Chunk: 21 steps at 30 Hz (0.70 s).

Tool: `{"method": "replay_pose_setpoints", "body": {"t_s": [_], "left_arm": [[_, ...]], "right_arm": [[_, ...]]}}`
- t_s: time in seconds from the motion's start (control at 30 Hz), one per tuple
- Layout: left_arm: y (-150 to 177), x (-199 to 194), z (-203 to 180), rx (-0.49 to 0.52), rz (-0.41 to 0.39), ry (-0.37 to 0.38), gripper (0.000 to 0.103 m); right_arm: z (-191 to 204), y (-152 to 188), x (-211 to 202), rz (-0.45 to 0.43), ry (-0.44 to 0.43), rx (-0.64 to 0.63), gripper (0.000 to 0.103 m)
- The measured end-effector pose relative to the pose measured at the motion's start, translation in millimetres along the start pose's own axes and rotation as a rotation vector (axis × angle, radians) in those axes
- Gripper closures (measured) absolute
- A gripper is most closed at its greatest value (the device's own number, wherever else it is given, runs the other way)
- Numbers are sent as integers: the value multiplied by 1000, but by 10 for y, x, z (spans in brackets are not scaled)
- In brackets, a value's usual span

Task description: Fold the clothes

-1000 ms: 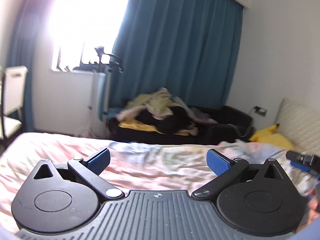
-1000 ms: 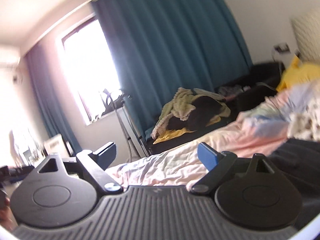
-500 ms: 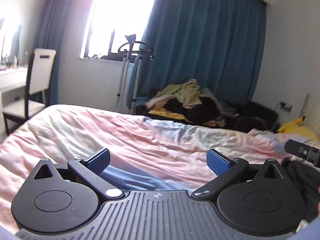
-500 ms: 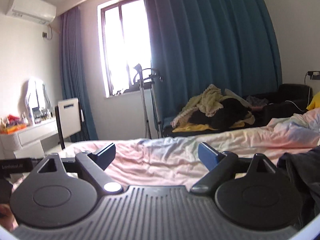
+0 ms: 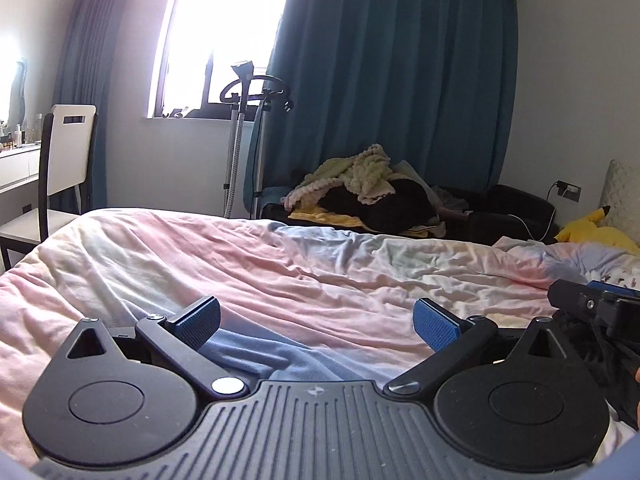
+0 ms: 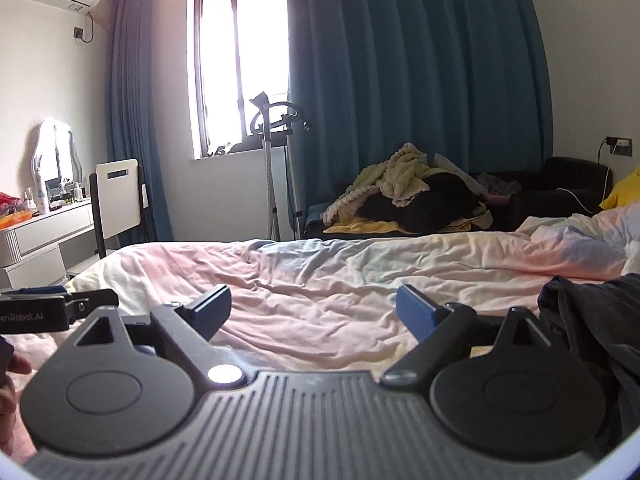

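Note:
A dark grey garment lies crumpled on the bed at the right of the right wrist view; its edge shows low right in the left wrist view. A light blue cloth lies just under my left gripper, which is open and empty over the pink duvet. My right gripper is open and empty, just left of the dark garment. Each gripper shows at the other view's edge: the right one, the left one.
Behind the bed a dark sofa holds a pile of clothes and a cream blanket. A garment steamer stand, a white chair and a dresser stand at the left. A yellow plush lies at the right.
Both grippers have swung left and levelled out over the bed, so the room's left side has come into view. Both stay open and empty.

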<state>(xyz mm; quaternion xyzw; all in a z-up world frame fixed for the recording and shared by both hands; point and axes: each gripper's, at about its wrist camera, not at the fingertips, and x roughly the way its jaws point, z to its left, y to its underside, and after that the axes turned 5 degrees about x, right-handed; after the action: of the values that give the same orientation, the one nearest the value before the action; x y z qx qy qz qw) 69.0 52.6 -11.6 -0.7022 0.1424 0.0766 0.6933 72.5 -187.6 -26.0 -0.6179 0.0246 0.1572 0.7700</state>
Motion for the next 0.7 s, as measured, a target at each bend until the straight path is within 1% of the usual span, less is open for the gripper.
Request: {"method": "replay_pose_setpoints", "body": {"t_s": [0.17, 0.33, 0.43, 0.53, 0.6, 0.7], "left_arm": [[22, 15, -16, 4, -9, -34, 0], [-21, -96, -35, -3, -108, -80, 0], [-25, -123, -41, -5, -129, -105, 0], [-18, -83, -36, -17, -106, -119, 0], [-12, -48, -32, -29, -86, -115, 0], [0, -19, -54, -19, -78, -118, 0]], "right_arm": [[19, -14, -59, -16, -2, -23, 13], [13, -28, -115, -22, 28, -52, 13], [-2, -38, -154, -30, 36, -43, 13], [-8, -28, -173, -32, 46, -47, 13], [-19, -15, -174, -32, 50, -46, 13], [-50, 13, -151, -38, 51, -44, 13]]}}
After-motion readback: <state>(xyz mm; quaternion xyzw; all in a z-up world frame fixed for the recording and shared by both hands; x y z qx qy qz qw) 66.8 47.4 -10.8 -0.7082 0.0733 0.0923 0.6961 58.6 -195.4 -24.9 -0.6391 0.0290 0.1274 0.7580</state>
